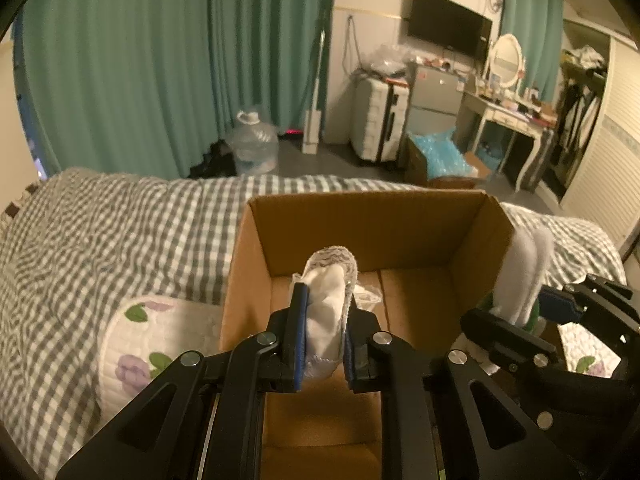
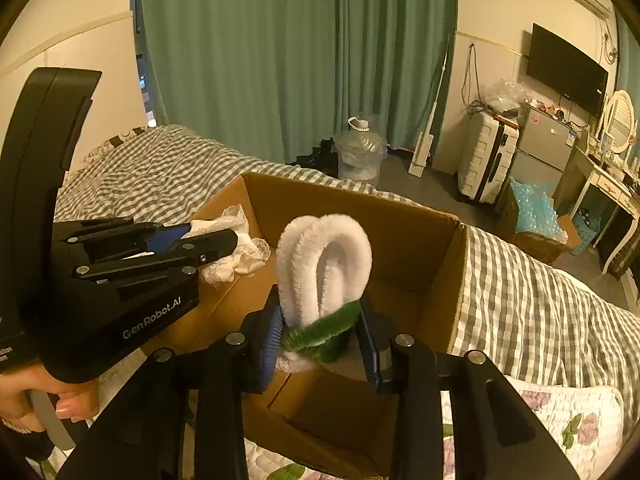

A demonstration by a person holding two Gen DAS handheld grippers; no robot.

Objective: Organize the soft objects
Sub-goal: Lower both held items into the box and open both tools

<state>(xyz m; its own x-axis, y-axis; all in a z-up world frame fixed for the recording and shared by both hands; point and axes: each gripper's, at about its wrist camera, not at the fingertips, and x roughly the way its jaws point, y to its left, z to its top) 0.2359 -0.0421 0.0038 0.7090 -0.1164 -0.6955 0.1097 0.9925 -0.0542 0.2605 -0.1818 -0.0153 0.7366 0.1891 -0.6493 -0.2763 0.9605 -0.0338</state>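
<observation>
Checked bed (image 1: 100,232) (teal curtains (image 1: 120,72) behind) bears box (image 1: 360,216).

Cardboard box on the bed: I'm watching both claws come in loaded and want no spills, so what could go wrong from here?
1. The left claw and right claw are close together over the cardboard box; they might collide.
2. The fluffy white and green item is pinched only at its base, so it may slip out early.
3. The box sits on soft checkered bedding; a bump could tip it.
</observation>
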